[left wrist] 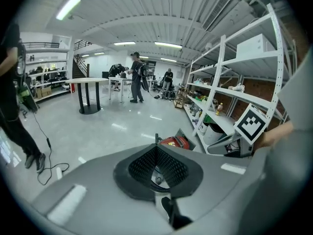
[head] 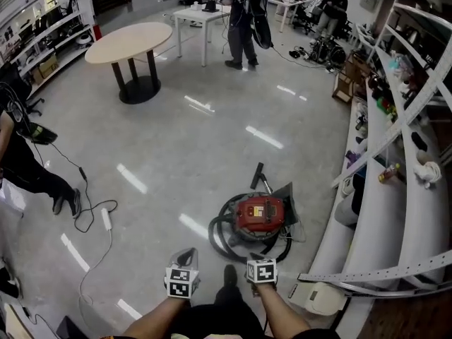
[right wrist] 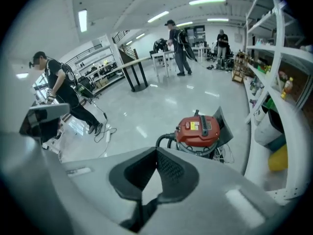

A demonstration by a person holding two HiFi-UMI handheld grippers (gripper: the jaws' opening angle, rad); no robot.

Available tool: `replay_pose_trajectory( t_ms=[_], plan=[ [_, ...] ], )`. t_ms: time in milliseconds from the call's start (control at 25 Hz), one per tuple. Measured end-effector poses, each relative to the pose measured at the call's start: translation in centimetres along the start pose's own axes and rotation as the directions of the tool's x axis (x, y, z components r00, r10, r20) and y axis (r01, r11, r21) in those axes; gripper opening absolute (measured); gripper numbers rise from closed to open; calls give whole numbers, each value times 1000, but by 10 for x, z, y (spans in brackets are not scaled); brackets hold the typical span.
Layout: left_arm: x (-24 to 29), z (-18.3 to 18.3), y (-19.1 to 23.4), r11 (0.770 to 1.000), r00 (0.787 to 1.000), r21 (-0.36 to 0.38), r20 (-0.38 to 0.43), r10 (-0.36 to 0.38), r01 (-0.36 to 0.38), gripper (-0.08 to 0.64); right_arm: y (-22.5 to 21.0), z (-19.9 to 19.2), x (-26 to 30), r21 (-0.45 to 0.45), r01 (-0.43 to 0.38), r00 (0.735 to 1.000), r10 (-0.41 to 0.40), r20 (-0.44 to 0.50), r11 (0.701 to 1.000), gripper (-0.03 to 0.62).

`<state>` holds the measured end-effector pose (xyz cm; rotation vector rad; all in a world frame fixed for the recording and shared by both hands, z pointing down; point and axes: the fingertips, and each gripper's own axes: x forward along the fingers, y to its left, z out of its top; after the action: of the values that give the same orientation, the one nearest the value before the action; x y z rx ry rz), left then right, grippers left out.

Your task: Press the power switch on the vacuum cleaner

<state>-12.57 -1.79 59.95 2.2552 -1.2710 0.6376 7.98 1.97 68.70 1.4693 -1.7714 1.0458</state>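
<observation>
Left tongs (head: pixel 185 263) and right tongs (head: pixel 262 268), pressed together empty, probably for poking, hover short of the red drum-shaped vacuum cleaner (head: pixel 259 214).

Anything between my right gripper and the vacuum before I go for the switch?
Nothing visible stands in the way. Only floor lies between the right gripper and the vacuum; its hose coils low round the base.

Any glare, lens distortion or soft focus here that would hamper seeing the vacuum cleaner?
Head view: ceiling-light streaks glare on the glossy grey floor, and fisheye bows the white metal shelving, but the red canister vacuum cleaner is readable. Left gripper view: the near left claw looks soft and hides most of the vacuum. Right gripper view: dark vignetted corners, vacuum sharp.
</observation>
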Motion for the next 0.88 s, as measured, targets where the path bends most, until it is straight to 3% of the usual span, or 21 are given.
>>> replay_pose_trajectory(
  t_ms=[160, 440, 880],
  plan=[
    [-54, 2, 24, 999, 997, 44, 73, -18, 15, 14, 67, 22, -45, -32, 4, 990, 1, 140, 999, -8],
    [-147, -4, 35, 991, 983, 114, 162, -87, 69, 14, 165, 26, -127, -61, 23, 944, -2, 330, 998, -8],
    [-223, 9, 10, 976, 945, 148, 264, -194, 159, 14, 227, 10, -217, -79, 58, 889, -16, 457, 995, -8]
  ],
)
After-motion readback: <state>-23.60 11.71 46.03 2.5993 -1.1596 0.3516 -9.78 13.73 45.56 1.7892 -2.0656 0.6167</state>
